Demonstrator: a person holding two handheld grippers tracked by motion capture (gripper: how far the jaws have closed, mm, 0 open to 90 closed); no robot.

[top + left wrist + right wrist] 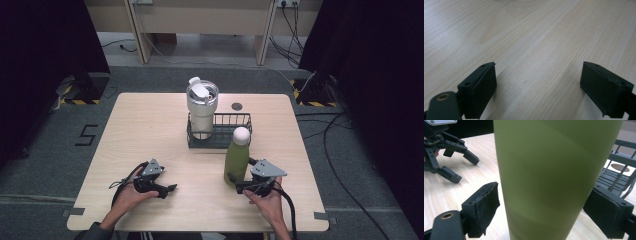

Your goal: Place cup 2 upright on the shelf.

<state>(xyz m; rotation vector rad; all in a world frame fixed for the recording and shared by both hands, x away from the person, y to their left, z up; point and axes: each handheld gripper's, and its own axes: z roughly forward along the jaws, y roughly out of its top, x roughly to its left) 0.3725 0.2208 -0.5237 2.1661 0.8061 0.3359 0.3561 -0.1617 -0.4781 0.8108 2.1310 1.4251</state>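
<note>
The wooden table (150, 130) carries a black wire basket (227, 131) with a white tumbler (201, 107) standing inside its left part. A green bottle (237, 159) with a white cap stands upright just in front of the basket. The right gripper (241, 182) has its jaws spread on both sides of the bottle; whether they touch it I cannot tell. The left gripper (170, 189) rests low over bare wood, jaws wide apart.

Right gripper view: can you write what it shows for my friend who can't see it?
A tall green bottle stands upright on the wooden table, between the right gripper's two open black jaws. The left gripper rests open on the table at upper left, and a black wire basket sits behind the bottle at right.
</note>
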